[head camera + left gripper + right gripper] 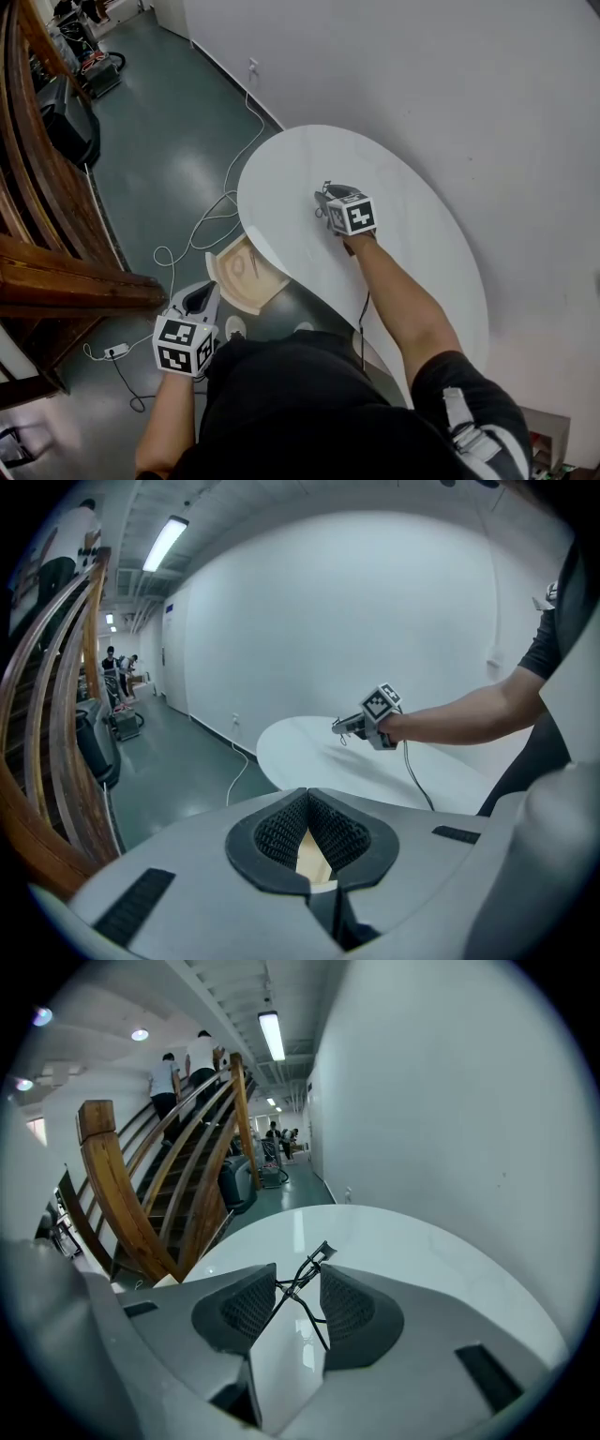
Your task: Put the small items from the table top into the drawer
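Note:
My right gripper [324,200] is over the middle of the white oval table [422,234]. Its jaws are shut on a black wire eyelash curler [319,1255]; the curler's handles cross between the pads [246,1309] and its head sticks out past the tips, just above the table top [394,1241]. In the left gripper view the right gripper [343,727] is small and far off over the table [300,747]. My left gripper [201,297] hangs low at the left, beside the open beige drawer [246,272] under the table's edge. It [307,795] is shut and holds nothing.
A wooden staircase [42,197] runs along the left, with people on it [183,1077]. A white cable [217,208] trails over the green floor to a power strip [116,352]. A white wall [422,75] stands close behind the table.

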Available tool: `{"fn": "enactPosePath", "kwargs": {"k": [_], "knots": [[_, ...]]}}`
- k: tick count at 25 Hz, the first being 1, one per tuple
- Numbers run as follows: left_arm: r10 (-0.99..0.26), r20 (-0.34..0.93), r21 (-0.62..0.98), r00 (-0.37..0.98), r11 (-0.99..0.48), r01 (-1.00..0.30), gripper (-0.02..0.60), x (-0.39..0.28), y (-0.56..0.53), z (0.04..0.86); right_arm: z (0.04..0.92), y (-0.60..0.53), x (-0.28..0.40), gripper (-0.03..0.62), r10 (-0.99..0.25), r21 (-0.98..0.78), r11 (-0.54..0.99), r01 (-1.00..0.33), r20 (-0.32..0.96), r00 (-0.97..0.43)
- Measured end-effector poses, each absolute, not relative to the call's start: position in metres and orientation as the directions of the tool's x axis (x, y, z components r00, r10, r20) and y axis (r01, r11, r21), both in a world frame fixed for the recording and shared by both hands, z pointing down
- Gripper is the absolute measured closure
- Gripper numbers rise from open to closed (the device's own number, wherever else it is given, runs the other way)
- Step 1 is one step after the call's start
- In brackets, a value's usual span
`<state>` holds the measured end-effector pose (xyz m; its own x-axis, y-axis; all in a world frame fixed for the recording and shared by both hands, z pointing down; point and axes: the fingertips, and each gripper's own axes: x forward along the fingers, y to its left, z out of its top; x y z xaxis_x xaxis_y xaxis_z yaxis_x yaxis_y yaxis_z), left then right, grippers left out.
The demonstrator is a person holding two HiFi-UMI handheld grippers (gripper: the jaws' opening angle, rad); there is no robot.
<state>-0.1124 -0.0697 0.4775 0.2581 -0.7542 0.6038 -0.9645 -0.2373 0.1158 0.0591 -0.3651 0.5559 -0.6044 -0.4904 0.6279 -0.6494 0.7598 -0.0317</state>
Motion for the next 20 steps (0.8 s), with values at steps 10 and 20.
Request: {"fn": "enactPosePath", "kwargs": {"k": [10, 20], "knots": [[-0.764, 0.588, 0.115, 0.266, -0.247, -0.962, 0.565, -0.144, -0.077, 0.473, 0.541, -0.281, 0.002, 0.449, -0.404, -0.087, 0.827, -0.555, 0.595, -0.695], [-0.746, 0.593, 0.149, 0.303, -0.268, -0.952, 0.565, -0.161, -0.07, 0.49, 0.58, -0.187, -0.06, 0.449, -0.24, -0.16, 0.885, -0.438, 0.649, -0.722]]}}
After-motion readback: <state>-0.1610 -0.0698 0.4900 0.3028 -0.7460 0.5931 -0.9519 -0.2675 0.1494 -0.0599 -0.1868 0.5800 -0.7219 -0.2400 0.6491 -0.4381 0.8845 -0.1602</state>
